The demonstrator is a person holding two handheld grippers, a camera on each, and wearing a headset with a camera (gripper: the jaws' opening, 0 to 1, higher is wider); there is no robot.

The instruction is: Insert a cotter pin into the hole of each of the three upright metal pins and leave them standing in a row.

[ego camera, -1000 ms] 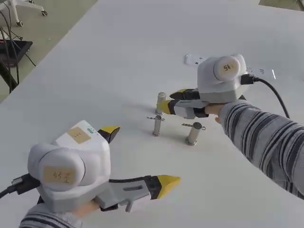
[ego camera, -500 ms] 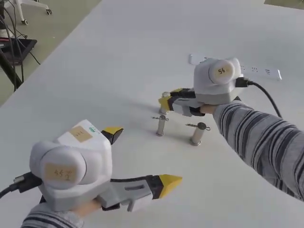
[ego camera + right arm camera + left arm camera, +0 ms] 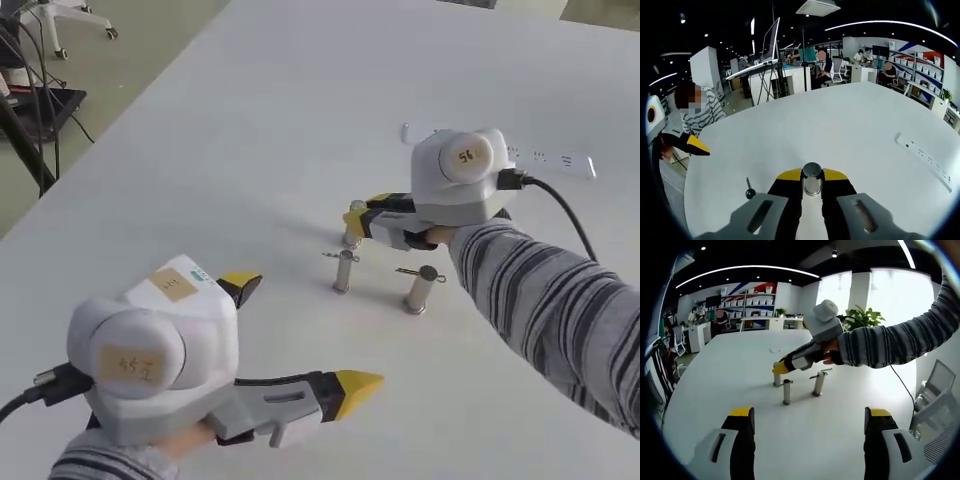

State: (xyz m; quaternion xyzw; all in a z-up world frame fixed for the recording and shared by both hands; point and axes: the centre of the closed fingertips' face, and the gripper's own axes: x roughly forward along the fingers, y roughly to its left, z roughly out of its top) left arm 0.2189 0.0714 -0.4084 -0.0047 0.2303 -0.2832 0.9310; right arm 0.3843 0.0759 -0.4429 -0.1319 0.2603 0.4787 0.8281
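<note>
- The right gripper was clamped on the far metal pin. Its yellow-tipped jaws pressed both sides of the shaft just below the top, and the pin stood upright on the white table.
- That pin stood well in from the table's edges, with the power strip beyond it, nearer the far edge.
- Closer to the person stood the middle metal pin and the right-hand metal pin, both upright.
- The middle pin carried a cotter pin through its top, and the right-hand one carried a second cotter pin.
- The far pin stood behind the middle one rather than in line with the two.
- The left gripper hovered near the table's near edge, jaws spread wide and holding nothing, well apart from the pins.
- Two pins looked finished, so the step in hand was probably the last one. The jaws hid the far pin's hole, so I could not tell whether it was filled.
- If the hole was unfilled, the next move would call for the left gripper to fetch a cotter pin and thread it through. The right gripper would have to hold the pin upright with the hole clear of its jaws.
- The pin would then need setting in line with the other two and a straight release, so that it did not tip.
</note>
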